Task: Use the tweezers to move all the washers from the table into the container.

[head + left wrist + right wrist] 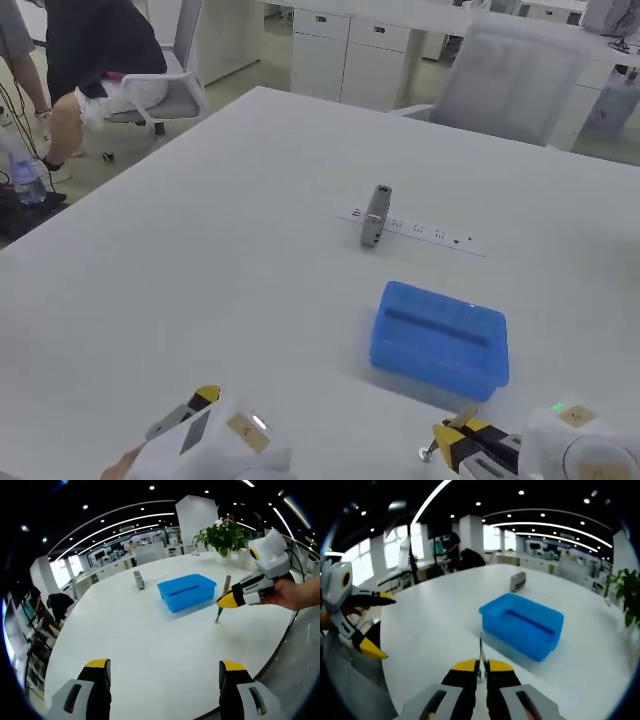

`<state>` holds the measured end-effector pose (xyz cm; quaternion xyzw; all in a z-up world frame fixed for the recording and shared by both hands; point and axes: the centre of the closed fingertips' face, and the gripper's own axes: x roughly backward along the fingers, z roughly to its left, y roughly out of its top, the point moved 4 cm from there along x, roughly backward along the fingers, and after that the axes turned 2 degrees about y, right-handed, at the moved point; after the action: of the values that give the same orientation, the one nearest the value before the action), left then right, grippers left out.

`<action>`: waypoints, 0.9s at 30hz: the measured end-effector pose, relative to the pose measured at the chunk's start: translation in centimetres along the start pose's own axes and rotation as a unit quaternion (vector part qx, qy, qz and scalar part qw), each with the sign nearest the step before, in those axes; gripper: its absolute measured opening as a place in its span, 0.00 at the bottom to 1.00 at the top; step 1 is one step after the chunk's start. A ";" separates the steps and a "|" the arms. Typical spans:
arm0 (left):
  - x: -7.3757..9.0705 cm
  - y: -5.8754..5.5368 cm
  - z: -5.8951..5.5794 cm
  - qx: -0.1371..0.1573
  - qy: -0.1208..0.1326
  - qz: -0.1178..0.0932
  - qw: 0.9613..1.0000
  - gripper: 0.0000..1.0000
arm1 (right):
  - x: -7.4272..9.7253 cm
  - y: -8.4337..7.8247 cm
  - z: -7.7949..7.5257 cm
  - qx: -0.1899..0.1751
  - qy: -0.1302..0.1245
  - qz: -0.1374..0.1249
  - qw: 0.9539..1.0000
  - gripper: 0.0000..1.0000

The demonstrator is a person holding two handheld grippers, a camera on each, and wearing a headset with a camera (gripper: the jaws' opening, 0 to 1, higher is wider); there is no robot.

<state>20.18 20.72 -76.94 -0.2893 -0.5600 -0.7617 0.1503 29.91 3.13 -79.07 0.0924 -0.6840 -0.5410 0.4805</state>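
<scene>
The blue plastic container [440, 340] stands on the white table [230, 260], right of centre; it is also in the left gripper view [187, 592] and the right gripper view [522, 622]. My right gripper [452, 437] [481, 666] is shut on thin metal tweezers [430, 450] [480, 652], whose tip points down at the table just in front of the container. In the left gripper view the right gripper [235, 597] holds the tweezers [223, 597] upright, beside the container. My left gripper [200, 400] [165, 667] is open and holds nothing, low at the near left.
A small grey device [376, 214] [138, 579] [518, 581] stands beyond the container, next to a socket strip [430, 233] set in the table. A grey chair [520, 80] is at the far edge. A person [100, 50] sits at far left.
</scene>
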 end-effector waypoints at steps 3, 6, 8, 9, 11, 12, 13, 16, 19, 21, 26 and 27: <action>0.0 0.0 0.0 0.000 0.001 0.000 1.000 0.91 | -0.1 0.1 0.2 0.020 0.000 0.006 1.000 0.02; 0.0 0.2 -0.1 0.002 -0.002 -0.005 1.000 0.92 | -0.1 0.1 0.1 0.021 -0.003 0.007 1.000 0.02; 0.0 0.1 0.0 0.002 -0.001 -0.003 1.000 0.92 | -0.2 0.2 -0.1 0.018 -0.004 0.010 1.000 0.02; 0.0 0.1 0.0 0.003 0.000 -0.003 1.000 0.92 | -0.2 0.3 -0.1 0.017 -0.004 0.013 1.000 0.02; 0.1 0.2 0.1 0.004 0.002 -0.006 1.000 0.92 | -0.3 0.3 -0.1 0.021 -0.003 0.020 1.000 0.02; 0.1 0.1 0.1 0.004 0.002 -0.006 1.000 0.92 | -0.4 0.4 -0.2 0.022 -0.002 0.026 0.999 0.02; 0.0 0.1 0.1 0.005 0.001 -0.004 1.000 0.92 | -0.5 0.4 -0.3 0.024 -0.003 0.029 0.999 0.02; 0.1 0.1 0.0 0.002 0.000 -0.006 1.000 0.92 | -0.5 0.9 -0.5 0.027 -0.002 0.024 0.999 0.02; 0.1 0.1 0.1 0.003 0.001 -0.005 1.000 0.92 | -0.1 2.0 -0.7 0.019 0.001 0.011 1.000 0.02; 0.1 0.1 0.1 0.004 0.001 -0.006 1.000 0.92 | 0.2 2.8 -0.9 0.021 -0.004 0.003 1.000 0.02; 0.1 0.2 0.1 0.004 0.002 -0.007 1.000 0.92 | 0.9 5.0 -1.5 0.032 -0.013 -0.018 0.999 0.02; 0.1 0.2 0.1 0.003 0.003 -0.007 1.000 0.92 | 1.0 5.6 -1.8 0.035 -0.015 -0.024 0.999 0.02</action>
<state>20.20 20.80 -76.70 -0.2831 -0.5641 -0.7614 0.1477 32.95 3.56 -73.98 0.1178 -0.7072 -0.5294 0.4535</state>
